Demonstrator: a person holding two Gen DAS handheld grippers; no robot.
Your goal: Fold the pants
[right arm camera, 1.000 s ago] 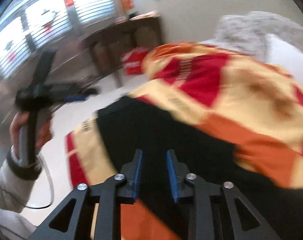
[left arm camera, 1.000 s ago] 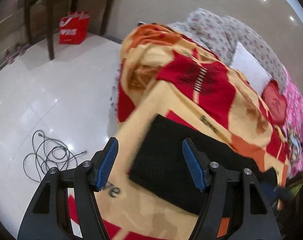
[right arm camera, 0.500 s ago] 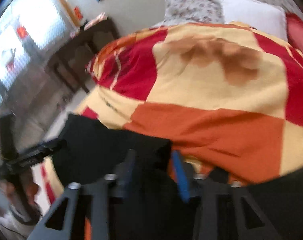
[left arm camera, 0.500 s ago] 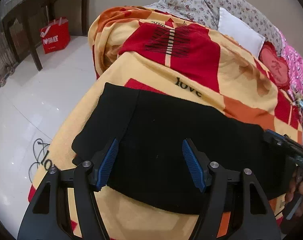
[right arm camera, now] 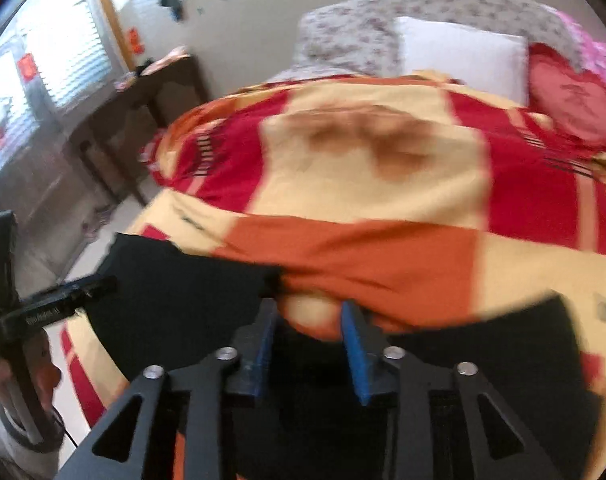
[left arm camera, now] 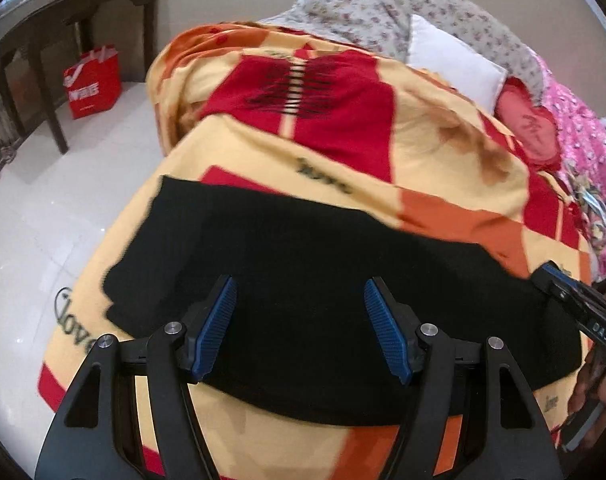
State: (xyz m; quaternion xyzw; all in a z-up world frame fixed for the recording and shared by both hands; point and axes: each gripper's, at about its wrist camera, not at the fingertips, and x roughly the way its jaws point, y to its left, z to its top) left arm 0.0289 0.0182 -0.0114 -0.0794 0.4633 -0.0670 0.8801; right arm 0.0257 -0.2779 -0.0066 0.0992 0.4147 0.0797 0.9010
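The black pants (left arm camera: 311, 264) lie folded flat across the near end of a bed covered by a yellow, red and orange blanket (left arm camera: 443, 148). My left gripper (left arm camera: 299, 316) is open and empty, hovering above the pants' near middle. My right gripper (right arm camera: 309, 338) is part open with nothing between its blue pads, just above the pants (right arm camera: 175, 304) near their far edge. The right gripper also shows at the right edge of the left wrist view (left arm camera: 575, 308). The left gripper shows at the left of the right wrist view (right arm camera: 35, 312).
A white pillow (left arm camera: 455, 64), a floral quilt (left arm camera: 383, 12) and a red heart cushion (left arm camera: 531, 128) lie at the bed's head. A dark wooden table (left arm camera: 63, 12) and a red bag (left arm camera: 91, 84) stand on the white tile floor (left arm camera: 43, 208) to the left.
My right gripper has opened from nearly shut and let go of the pants. My left gripper stayed open and swung from the floor side to over the pants.
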